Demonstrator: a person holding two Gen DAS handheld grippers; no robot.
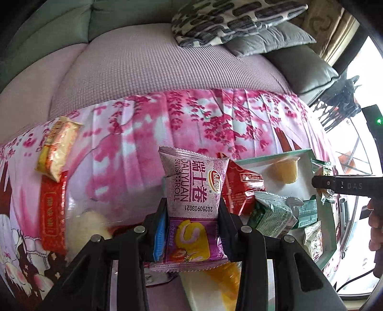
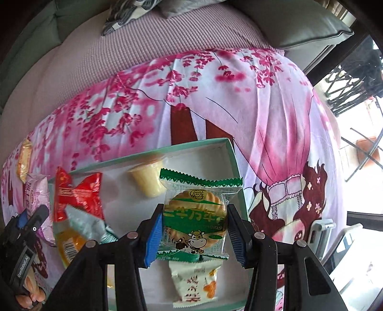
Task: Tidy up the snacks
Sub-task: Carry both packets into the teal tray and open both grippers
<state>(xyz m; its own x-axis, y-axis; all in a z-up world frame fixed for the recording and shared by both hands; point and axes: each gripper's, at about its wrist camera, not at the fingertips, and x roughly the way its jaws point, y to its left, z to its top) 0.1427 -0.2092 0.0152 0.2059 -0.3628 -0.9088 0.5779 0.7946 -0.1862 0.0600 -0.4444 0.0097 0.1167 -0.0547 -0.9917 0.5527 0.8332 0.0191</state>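
My left gripper [image 1: 192, 215] is shut on a purple Swiss roll packet [image 1: 194, 181], held just left of a white box with a teal rim [image 1: 268, 159]. My right gripper [image 2: 194, 222] is shut on a green biscuit packet [image 2: 195, 203] and points down over the box [image 2: 229, 153]. Inside the box lie a yellow jelly cup [image 2: 148, 179], a red packet [image 2: 76, 193], a silver-green packet [image 2: 88, 224], an orange jelly cup [image 2: 69, 244] and a white packet with orange print [image 2: 196, 284]. In the right wrist view the left gripper [image 2: 31, 215] shows at the far left with the purple packet [image 2: 36, 191].
A pink blossom-print cloth [image 1: 191, 119] covers the table. On it to the left lie a gold packet [image 1: 58, 148], a red packet [image 1: 52, 210] and a pale round snack [image 1: 88, 227]. Behind stands a sofa [image 1: 155, 64] with cushions [image 1: 227, 21].
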